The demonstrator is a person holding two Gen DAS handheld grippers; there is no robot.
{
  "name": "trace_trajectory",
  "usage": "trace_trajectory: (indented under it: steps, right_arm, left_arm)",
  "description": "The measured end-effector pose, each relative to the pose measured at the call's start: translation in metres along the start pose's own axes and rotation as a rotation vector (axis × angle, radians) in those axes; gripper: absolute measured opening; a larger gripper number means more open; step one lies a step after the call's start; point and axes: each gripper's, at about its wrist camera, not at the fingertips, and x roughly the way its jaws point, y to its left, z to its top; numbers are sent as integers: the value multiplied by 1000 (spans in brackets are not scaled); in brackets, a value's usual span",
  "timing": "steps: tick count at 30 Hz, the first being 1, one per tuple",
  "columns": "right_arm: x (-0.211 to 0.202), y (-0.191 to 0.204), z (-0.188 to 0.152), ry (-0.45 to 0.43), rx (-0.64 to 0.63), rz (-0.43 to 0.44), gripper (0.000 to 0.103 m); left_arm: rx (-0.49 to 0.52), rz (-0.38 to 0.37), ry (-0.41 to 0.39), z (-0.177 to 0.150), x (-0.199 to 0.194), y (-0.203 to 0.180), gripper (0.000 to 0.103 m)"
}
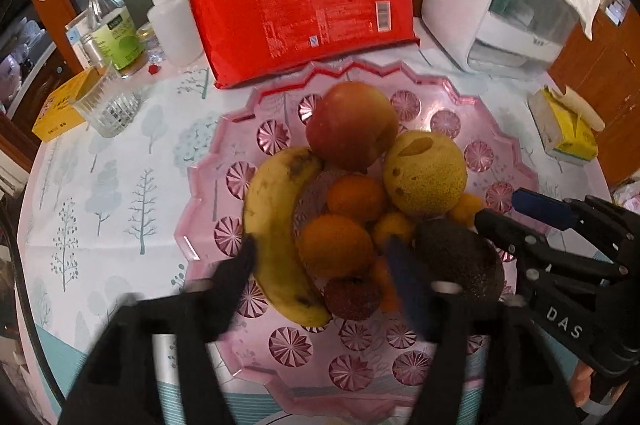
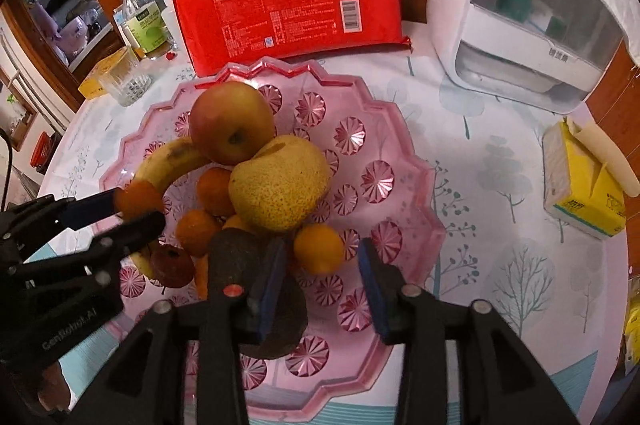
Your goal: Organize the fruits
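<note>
A pink plastic tray [image 1: 200, 185] holds an apple [image 1: 352, 125], a yellow pear [image 1: 424, 173], a banana [image 1: 276, 225], several oranges, a dark avocado [image 1: 456, 257] and a small dark red fruit [image 1: 352, 297]. My left gripper [image 1: 322, 271] stands open over the tray, straddling the banana's lower half and one orange [image 1: 334, 245] without pressing either. My right gripper [image 2: 320, 265] is open too. A small orange [image 2: 318, 249] lies just ahead between its fingers, and the avocado [image 2: 240, 257] lies against its left finger.
Behind the tray lies a red pack of paper cups [image 1: 312, 5]. A white appliance [image 1: 480, 5] stands at the back right, a yellow tissue box [image 1: 568, 129] on the right. A glass [image 1: 108, 109], bottles [image 1: 116, 33] and a yellow box [image 1: 60, 105] crowd the left.
</note>
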Motion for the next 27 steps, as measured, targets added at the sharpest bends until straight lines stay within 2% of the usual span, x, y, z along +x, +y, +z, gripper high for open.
trace_trajectory:
  steps: [3, 12, 19, 27]
  right_arm:
    - [-7, -1, -1, -11, 12, 27, 56]
    - [-27, 1, -12, -34, 29, 44, 56]
    - [-52, 11, -26, -56, 32, 68, 56]
    - [-94, 25, -48, -93, 31, 106, 57]
  left_arm:
    - [-10, -9, -20, 0, -10, 1, 84]
    - [-31, -8, -29, -9, -37, 2, 99]
    - [-35, 9, -57, -28, -72, 1, 100]
    - [-66, 55, -112, -65, -127, 6, 100]
